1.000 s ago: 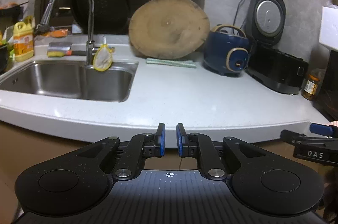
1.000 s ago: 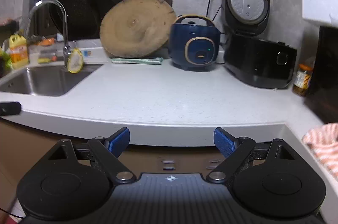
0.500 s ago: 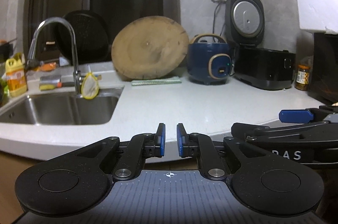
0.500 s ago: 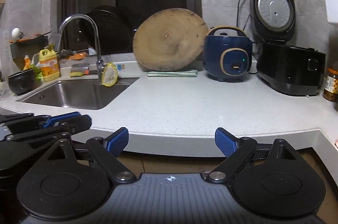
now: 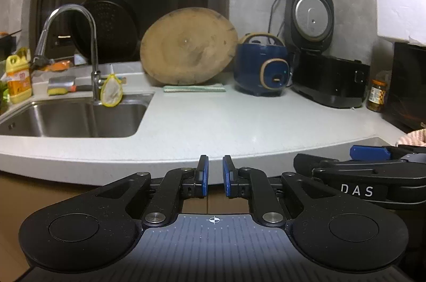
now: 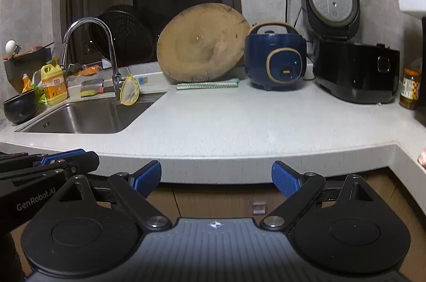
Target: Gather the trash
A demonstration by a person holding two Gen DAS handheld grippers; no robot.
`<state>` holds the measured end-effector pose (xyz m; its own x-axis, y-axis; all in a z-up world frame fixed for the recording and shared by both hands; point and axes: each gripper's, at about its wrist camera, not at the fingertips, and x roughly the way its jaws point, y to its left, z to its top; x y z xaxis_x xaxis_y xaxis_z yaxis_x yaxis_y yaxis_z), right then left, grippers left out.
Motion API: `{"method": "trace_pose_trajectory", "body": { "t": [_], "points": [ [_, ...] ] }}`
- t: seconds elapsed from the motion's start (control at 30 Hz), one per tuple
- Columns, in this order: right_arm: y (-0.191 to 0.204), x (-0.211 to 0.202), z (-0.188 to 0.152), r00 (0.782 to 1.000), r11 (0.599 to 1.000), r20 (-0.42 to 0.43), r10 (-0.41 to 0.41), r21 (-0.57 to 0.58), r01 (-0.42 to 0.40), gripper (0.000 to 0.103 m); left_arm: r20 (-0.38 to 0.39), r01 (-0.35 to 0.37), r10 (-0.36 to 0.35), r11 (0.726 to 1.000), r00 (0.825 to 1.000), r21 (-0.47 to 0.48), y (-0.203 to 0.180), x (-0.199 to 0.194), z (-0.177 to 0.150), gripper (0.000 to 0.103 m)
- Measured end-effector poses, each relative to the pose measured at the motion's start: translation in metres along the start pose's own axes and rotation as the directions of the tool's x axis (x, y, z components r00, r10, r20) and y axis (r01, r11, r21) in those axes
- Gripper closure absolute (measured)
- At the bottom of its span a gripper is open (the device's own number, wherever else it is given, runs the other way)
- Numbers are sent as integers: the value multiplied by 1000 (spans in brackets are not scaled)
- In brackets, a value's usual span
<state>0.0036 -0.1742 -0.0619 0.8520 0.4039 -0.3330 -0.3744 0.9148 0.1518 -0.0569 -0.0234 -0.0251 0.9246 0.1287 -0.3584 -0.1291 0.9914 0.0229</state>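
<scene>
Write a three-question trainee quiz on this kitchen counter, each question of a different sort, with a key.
1. True or false: the round wooden chopping board lies flat on the white countertop.
2. Multiple choice: what hangs at the base of the curved chrome tap? A) a yellow-rimmed mesh strainer B) a red mug C) a glass jar
3. Fill in: the lid of the black rice cooker stands ____, while the lid of the small navy blue rice cooker is down.

Key
1. False: it leans on edge against the back.
2. A: the yellow-rimmed mesh strainer, over the steel sink.
3. Open.
</scene>
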Motion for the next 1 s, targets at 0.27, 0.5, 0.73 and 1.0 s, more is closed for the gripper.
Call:
{"method": "trace_pose_trajectory", "body": {
  "t": [0.27, 0.5, 0.73, 1.0],
  "points": [
    [-5, -7, -5, 1000, 1000, -6, -2, 8, 2, 12, -13, 12, -13, 1000, 1000, -10, -4, -7, -5, 89],
    [-7, -13, -10, 1000, 1000, -15, 6, 7, -6, 12, -9, 21, -21, 1000, 1000, -8, -11, -13, -7, 89],
    [-10, -15, -10, 1000, 1000, -12, 11, 4, -11, 12, -5, 20, -20, 1000, 1000, -10, -14, -16, -8, 89],
    [-11, -17, -11, 1000, 1000, -8, 14, 0, -14, 12, 0, 31, -31, 1000, 1000, -7, -18, -19, -9, 89]
  ]
}}
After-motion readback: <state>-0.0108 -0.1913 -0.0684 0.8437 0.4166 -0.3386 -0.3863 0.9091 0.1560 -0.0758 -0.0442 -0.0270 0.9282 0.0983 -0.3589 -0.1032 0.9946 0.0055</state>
